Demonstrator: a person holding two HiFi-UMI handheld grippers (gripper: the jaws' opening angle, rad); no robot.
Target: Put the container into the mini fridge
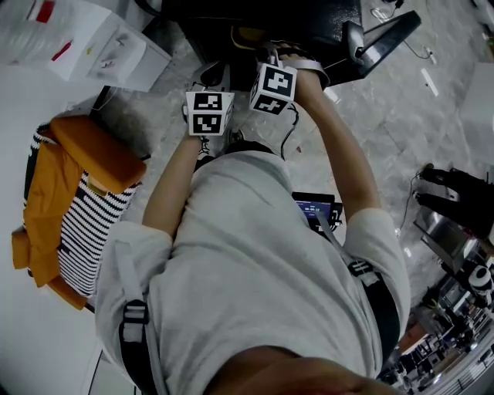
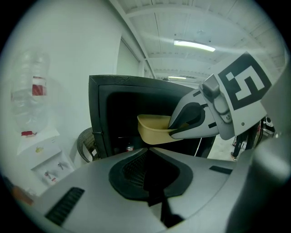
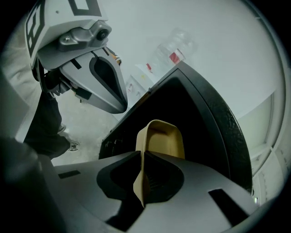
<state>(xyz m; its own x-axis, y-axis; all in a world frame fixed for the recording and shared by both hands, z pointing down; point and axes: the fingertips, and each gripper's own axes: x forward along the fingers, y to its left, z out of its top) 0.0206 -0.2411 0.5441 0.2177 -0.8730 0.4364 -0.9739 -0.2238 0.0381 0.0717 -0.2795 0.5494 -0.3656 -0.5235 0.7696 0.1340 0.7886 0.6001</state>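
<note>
A tan open container (image 3: 166,141) is clamped by its rim in my right gripper (image 3: 141,157), whose jaws are shut on the thin wall. In the left gripper view the same container (image 2: 152,132) hangs from the right gripper (image 2: 176,132) in front of the dark open inside of the black mini fridge (image 2: 97,113). The fridge (image 3: 227,132) fills the right gripper view behind the container. My left gripper (image 2: 146,154) stands to the left of the right one, jaws together with nothing between them. In the head view only the marker cubes show, left (image 1: 208,113) and right (image 1: 273,87), below the fridge top (image 1: 231,15).
A chair with orange and striped cloth (image 1: 77,200) stands at the left. A white box (image 1: 93,38) and a clear plastic bottle (image 2: 34,86) sit by the wall left of the fridge. A woven basket (image 2: 86,143) is beside the fridge. Dark equipment (image 1: 455,197) stands at the right.
</note>
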